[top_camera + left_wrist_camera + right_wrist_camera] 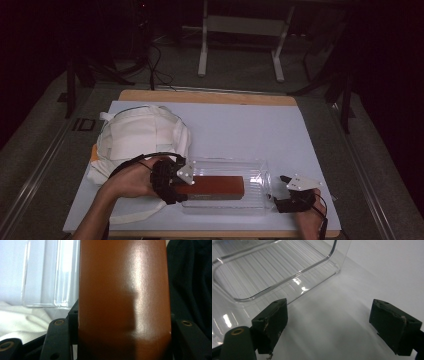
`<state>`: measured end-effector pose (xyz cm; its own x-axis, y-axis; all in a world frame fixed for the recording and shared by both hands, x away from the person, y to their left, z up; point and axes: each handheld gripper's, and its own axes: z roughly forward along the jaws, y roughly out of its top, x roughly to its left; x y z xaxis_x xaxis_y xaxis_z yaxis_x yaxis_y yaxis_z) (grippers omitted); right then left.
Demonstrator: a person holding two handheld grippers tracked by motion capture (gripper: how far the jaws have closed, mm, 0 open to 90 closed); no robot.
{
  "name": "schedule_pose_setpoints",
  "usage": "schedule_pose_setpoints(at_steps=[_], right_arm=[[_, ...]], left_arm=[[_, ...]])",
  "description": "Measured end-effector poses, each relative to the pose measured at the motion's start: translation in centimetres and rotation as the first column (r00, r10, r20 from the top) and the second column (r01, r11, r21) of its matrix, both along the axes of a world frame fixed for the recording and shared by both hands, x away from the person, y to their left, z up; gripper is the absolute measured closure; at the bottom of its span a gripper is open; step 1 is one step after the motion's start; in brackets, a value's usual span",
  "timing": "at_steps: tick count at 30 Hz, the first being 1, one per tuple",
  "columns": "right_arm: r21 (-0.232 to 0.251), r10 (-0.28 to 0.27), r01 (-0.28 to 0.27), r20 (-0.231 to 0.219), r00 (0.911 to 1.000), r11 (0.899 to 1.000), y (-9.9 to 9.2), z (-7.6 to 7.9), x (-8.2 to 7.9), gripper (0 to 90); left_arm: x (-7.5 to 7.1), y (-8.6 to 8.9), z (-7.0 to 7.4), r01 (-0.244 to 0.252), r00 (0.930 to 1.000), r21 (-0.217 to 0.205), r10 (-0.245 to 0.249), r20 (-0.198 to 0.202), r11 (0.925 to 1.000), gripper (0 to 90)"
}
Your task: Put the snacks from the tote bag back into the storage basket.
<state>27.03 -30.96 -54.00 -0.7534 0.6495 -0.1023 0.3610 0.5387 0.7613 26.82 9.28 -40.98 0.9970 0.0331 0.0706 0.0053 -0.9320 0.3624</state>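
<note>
A long brown box [215, 186] lies lengthwise over the clear plastic bin [255, 167] at the table's front. My left gripper [182, 187] is shut on the box's left end; in the left gripper view the brown box [123, 297] stands between the black jaws, with the clear bin [42, 275] behind it to the left. My right gripper [280, 192] rests on the table just right of the bin, open with nothing between its fingers. In the right gripper view my right gripper [329, 320] has its jaws wide apart, and a corner of the bin [287, 270] lies just ahead.
A white cloth bag [137, 137] lies on the white mat [250, 125] behind and left of the left hand. Beyond the table's far edge stand a white frame's legs [240, 45] and dark cables on the floor.
</note>
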Motion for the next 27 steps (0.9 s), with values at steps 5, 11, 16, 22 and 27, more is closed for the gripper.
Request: schedule_pose_setpoints(at_steps=[5,11,16,22,27], right_arm=[[0.001,0.000,0.000,-0.001,1.0000,1.000,0.0,0.0,0.0,15.1],[0.001,0.001,-0.001,-0.001,1.0000,1.000,0.0,0.0,0.0,15.1],[0.001,0.001,-0.001,-0.001,1.0000,1.000,0.0,0.0,0.0,15.1],[0.002,0.000,0.000,-0.001,1.0000,1.000,0.0,0.0,0.0,15.1],[0.002,0.000,0.000,-0.002,1.0000,1.000,0.0,0.0,0.0,15.1]], left_arm=[[0.1,-0.7,-0.3,0.015,0.9999,0.007,-0.015,-0.008,0.9999,43.7],[0.3,-1.1,-0.4,0.028,0.9996,0.008,-0.028,-0.009,0.9996,43.6],[0.3,-1.4,-0.5,0.042,0.9991,0.020,-0.042,-0.003,0.9989,43.6],[0.3,-1.9,-0.7,0.057,0.9984,0.029,-0.056,-0.010,0.9980,43.6],[0.3,-2.5,-0.9,0.067,0.9977,0.035,-0.067,-0.014,0.9971,43.5]])
